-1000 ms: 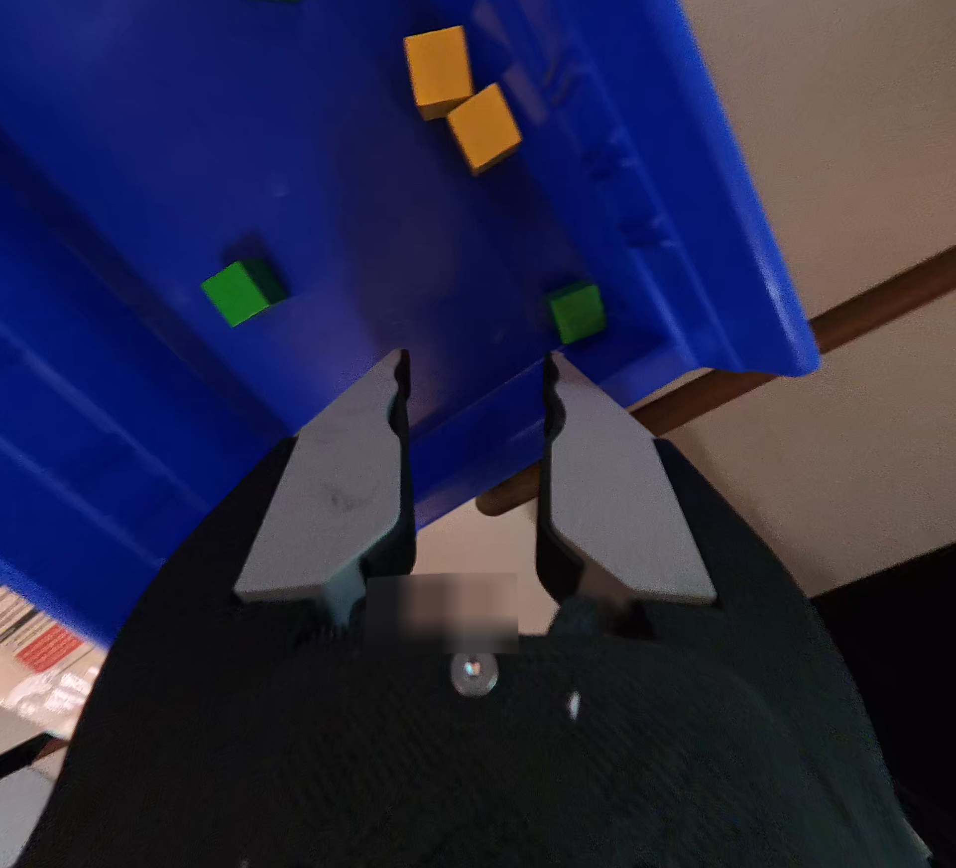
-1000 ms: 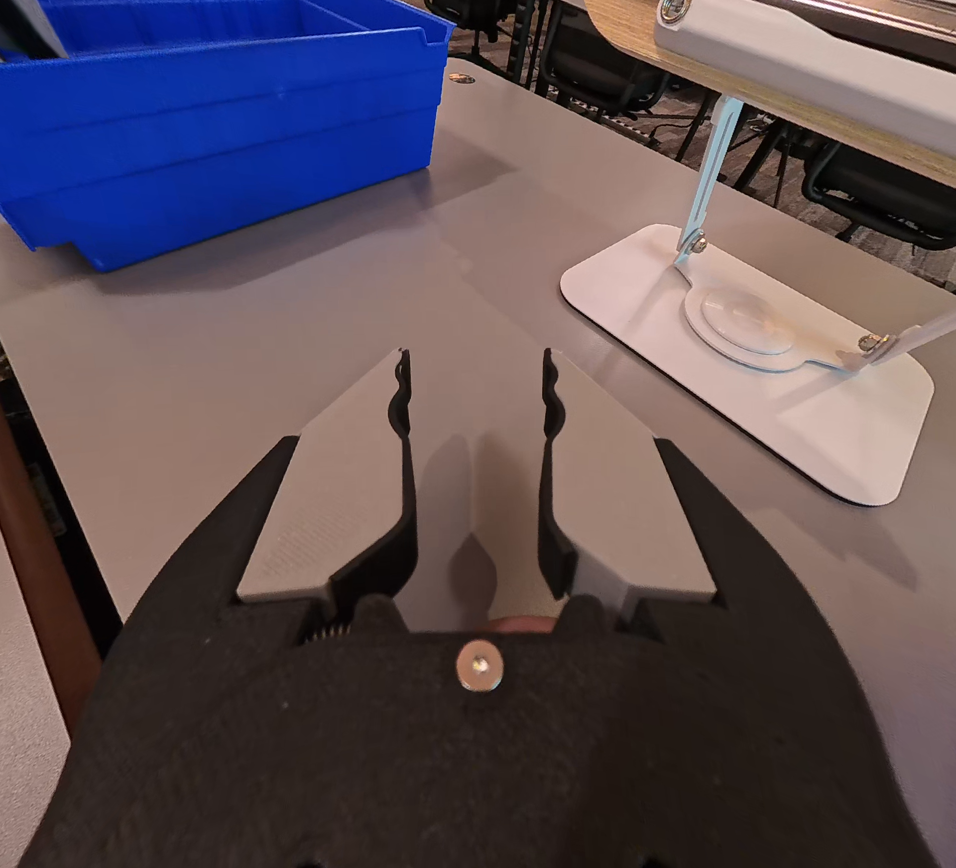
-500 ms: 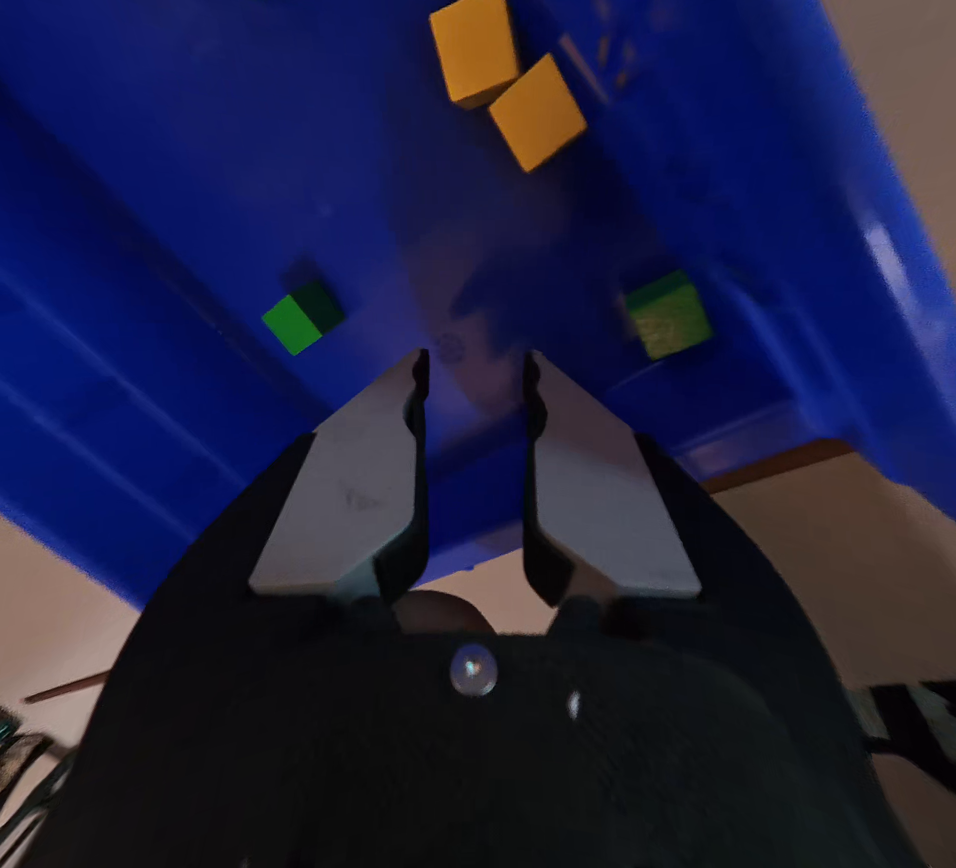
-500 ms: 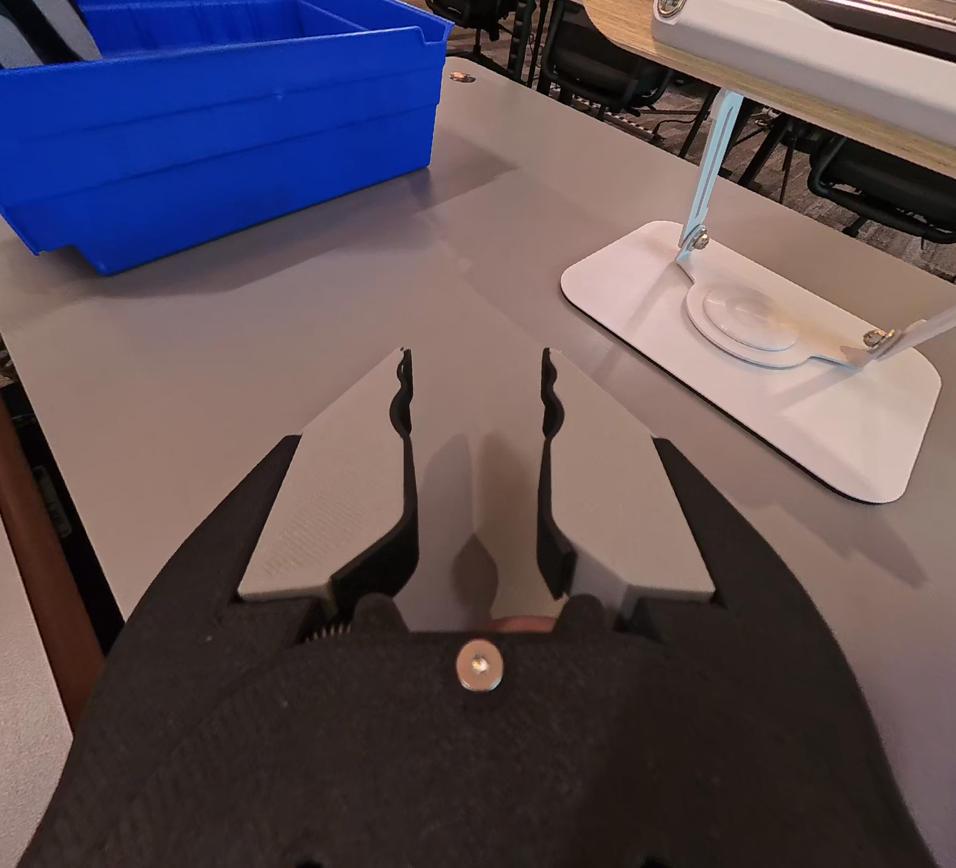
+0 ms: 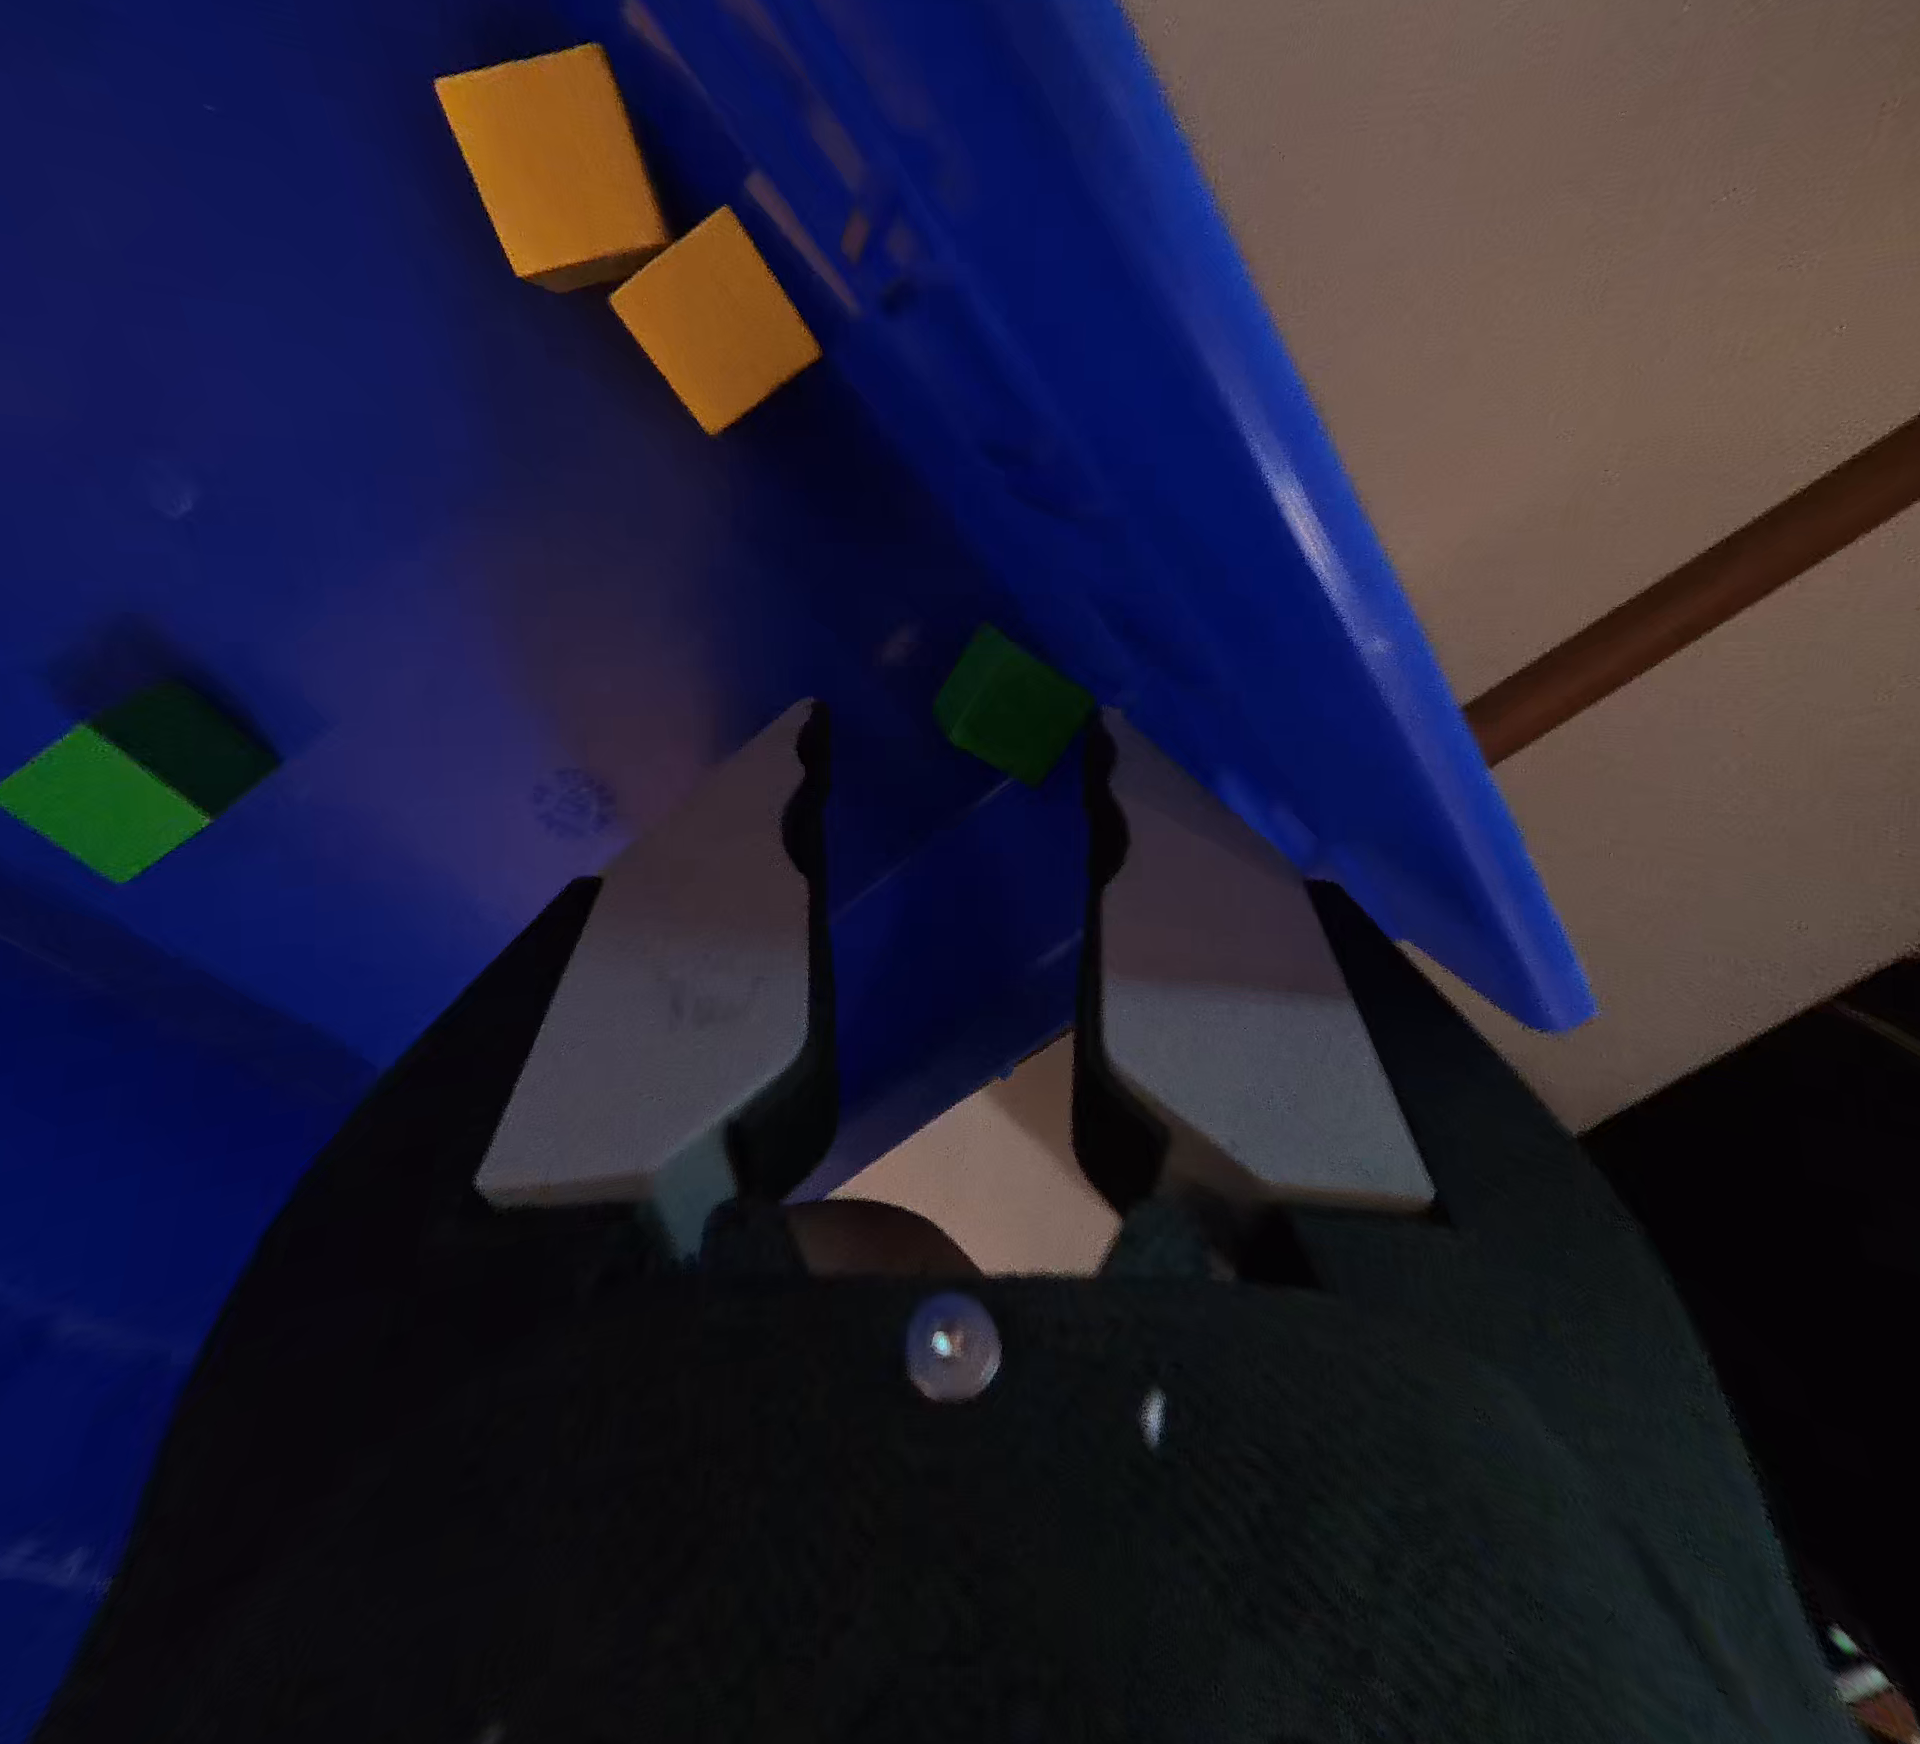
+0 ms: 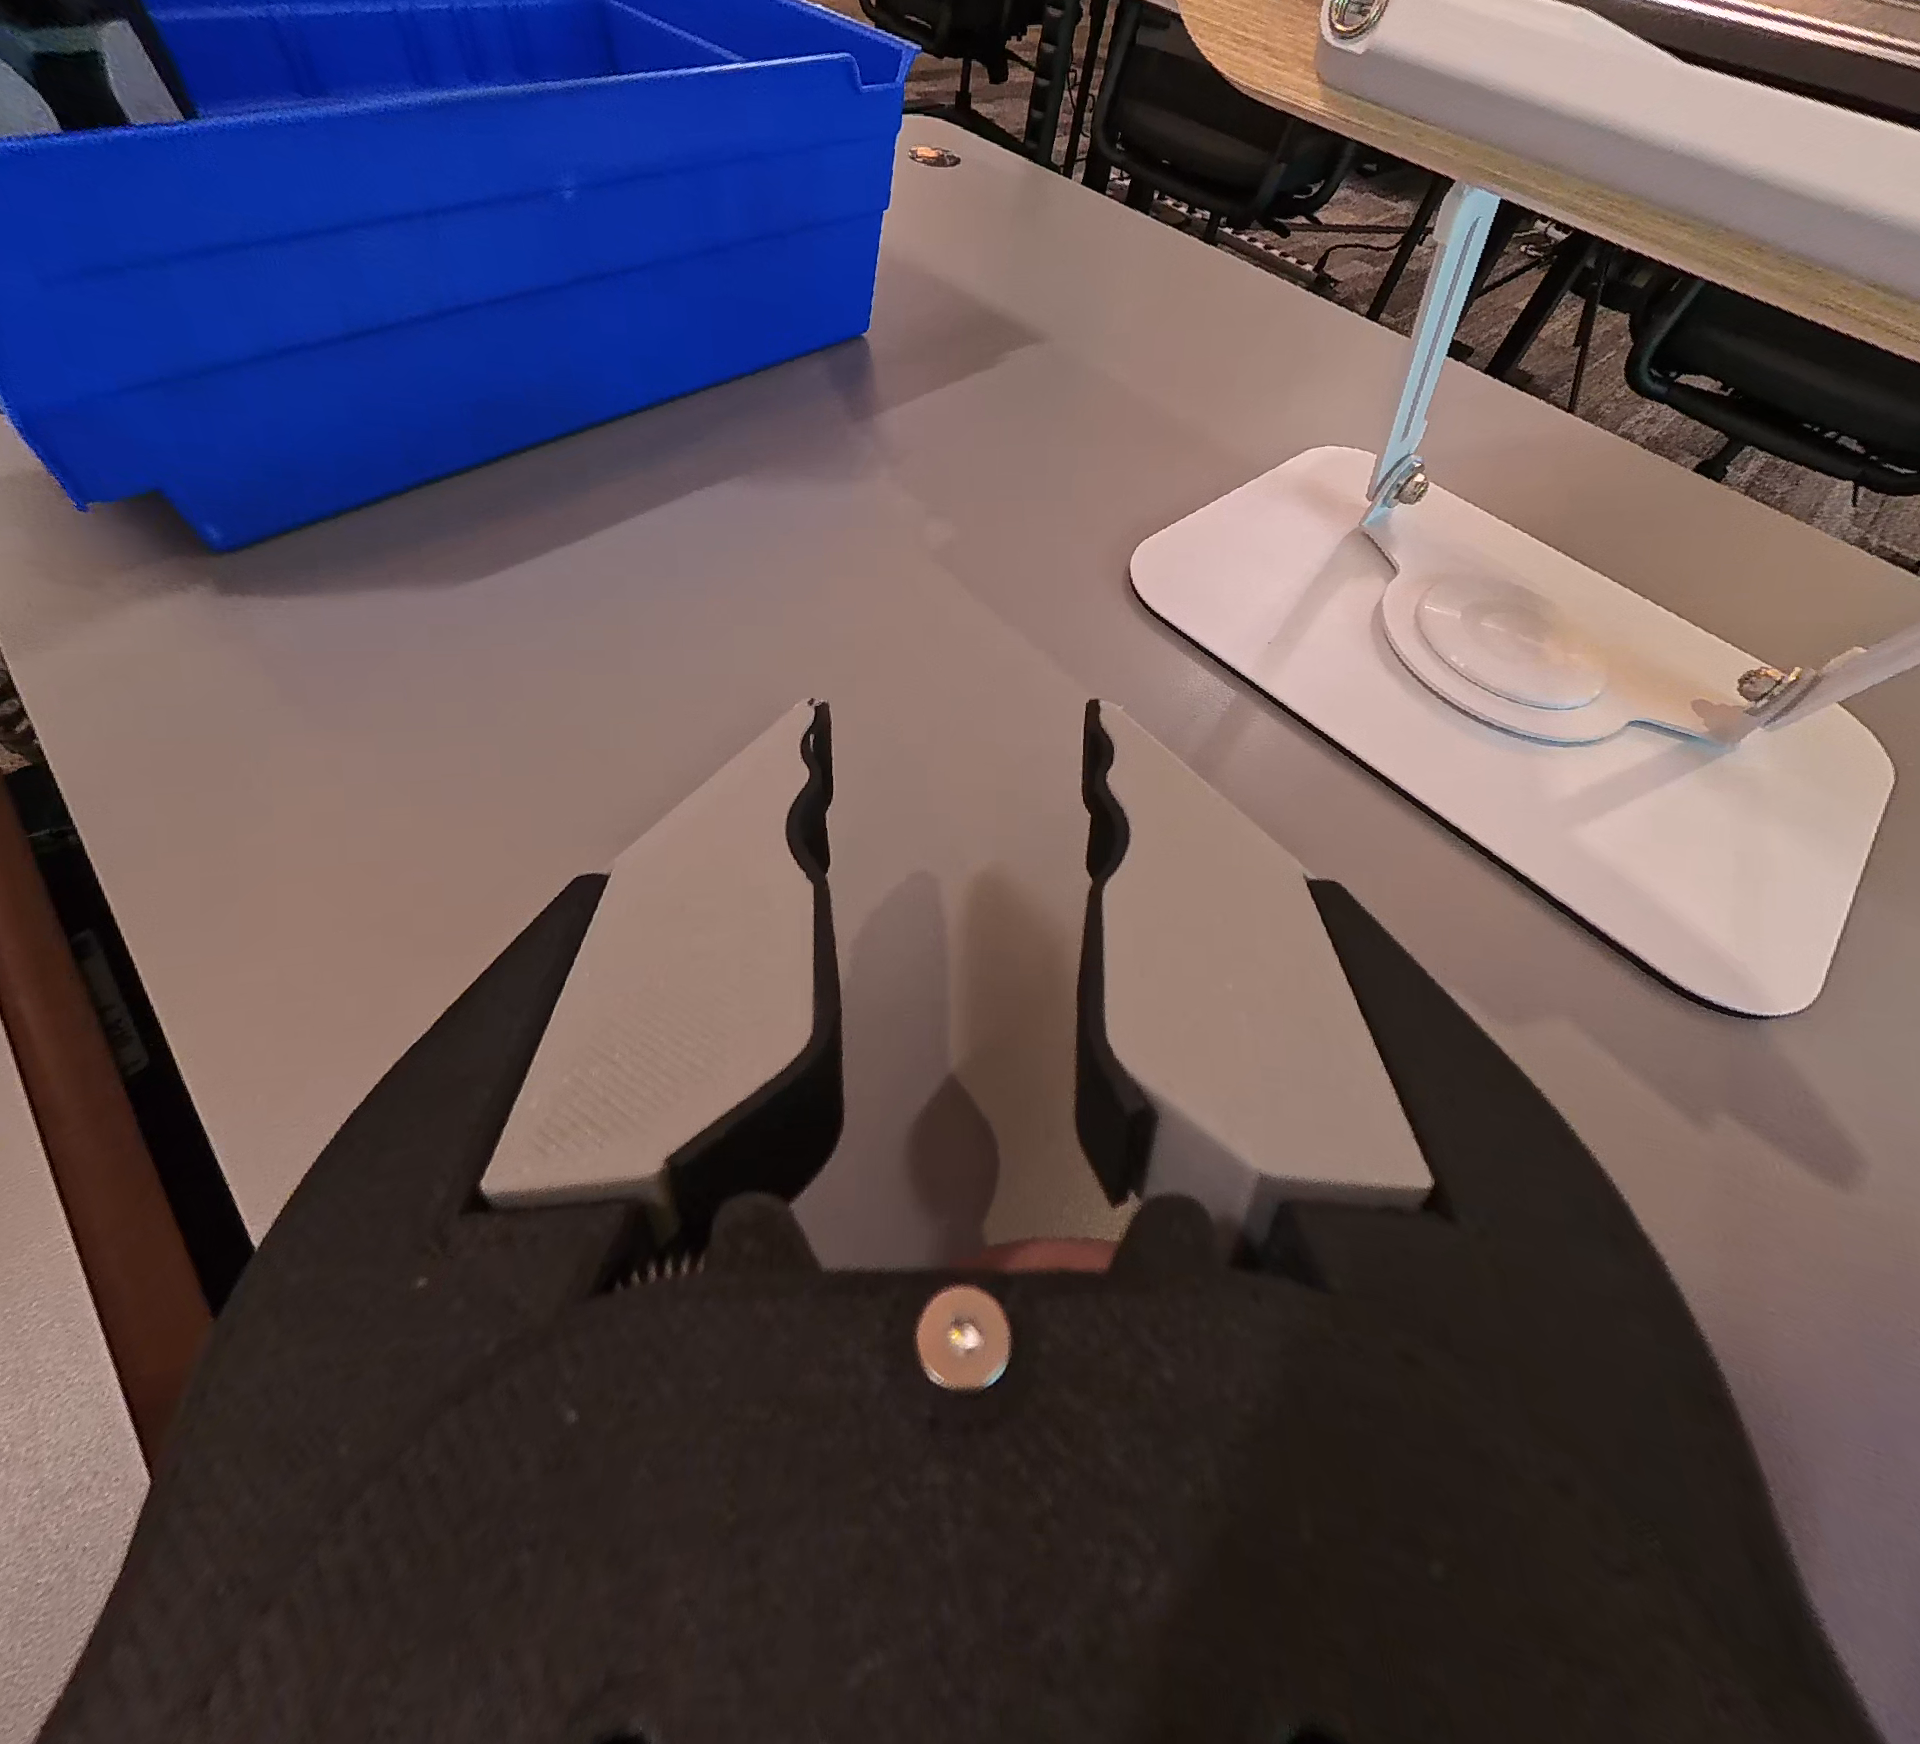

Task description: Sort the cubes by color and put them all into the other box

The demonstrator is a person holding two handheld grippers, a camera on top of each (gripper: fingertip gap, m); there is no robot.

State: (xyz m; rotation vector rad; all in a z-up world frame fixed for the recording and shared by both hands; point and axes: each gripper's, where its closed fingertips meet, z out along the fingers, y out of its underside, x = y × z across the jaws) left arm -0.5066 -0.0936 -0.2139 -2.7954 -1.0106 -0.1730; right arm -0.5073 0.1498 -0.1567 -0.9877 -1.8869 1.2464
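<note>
Both tongs gape with nothing between them. The left tongs (image 5: pixel 951 738), narrower half a second ago, now sit beside a green cube (image 5: pixel 1008 705) in the blue box (image 5: pixel 1195 468); the right tongs (image 6: pixel 951 738) stay above the bench (image 6: pixel 623 655).

The left hand-held gripper (image 5: pixel 951 738) points steeply downward, fingers parted and empty; the right hand-held gripper (image 6: pixel 951 738) hovers low, likewise parted.

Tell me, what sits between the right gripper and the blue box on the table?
Nothing: in the right wrist view, only bare grey table lies between the right gripper and the blue box.
</note>
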